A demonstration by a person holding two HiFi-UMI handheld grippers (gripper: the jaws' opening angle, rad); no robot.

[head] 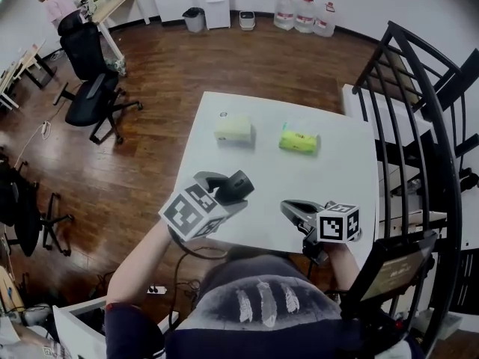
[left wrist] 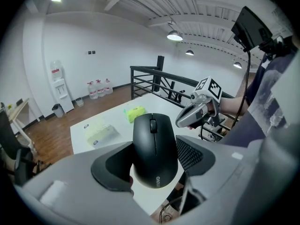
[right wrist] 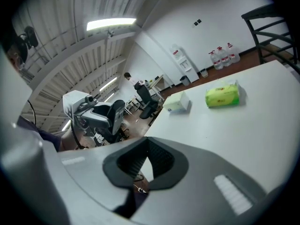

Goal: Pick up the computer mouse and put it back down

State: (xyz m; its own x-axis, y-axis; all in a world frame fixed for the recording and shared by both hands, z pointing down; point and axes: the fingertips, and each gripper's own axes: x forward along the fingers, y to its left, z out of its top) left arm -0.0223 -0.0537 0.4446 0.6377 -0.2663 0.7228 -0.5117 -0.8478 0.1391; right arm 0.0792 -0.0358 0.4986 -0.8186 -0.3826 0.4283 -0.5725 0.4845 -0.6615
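While the left hand-held gripper (head: 230, 191) pinches the black mouse (left wrist: 154, 149) by its 2 long sides, the mouse hangs just clear of the tabletop (head: 292, 178). It is over the near-left part, wheel end away from the person. Seen along that gripper, the mouse's tail end overlaps the near edge, with open space below it.

The right hand-held gripper (head: 290, 209) is at 4 o'clock from the mouse, near it but apart, also by the near edge. Its jaws are pressed together at the tips with nothing between them.

A pale pack (head: 233, 128) lies at 12 o'clock from the mouse and a green pack (head: 299, 140) at 2 o'clock. Both are well apart from the mouse and from each other. Bare white surface fills the whole band between the packs and the 2 grippers, and runs on to the right edge.

At 9 o'clock the tabletop's edge opens onto wood floor (head: 150, 163), with black chairs (head: 93, 96) well off at 10 o'clock. At 3 o'clock a black railing (head: 419, 126) stands just beside the edge and closes that side. Beyond the far edge at 12 o'clock the floor is open up to 3 bottles (head: 303, 13) by the wall.
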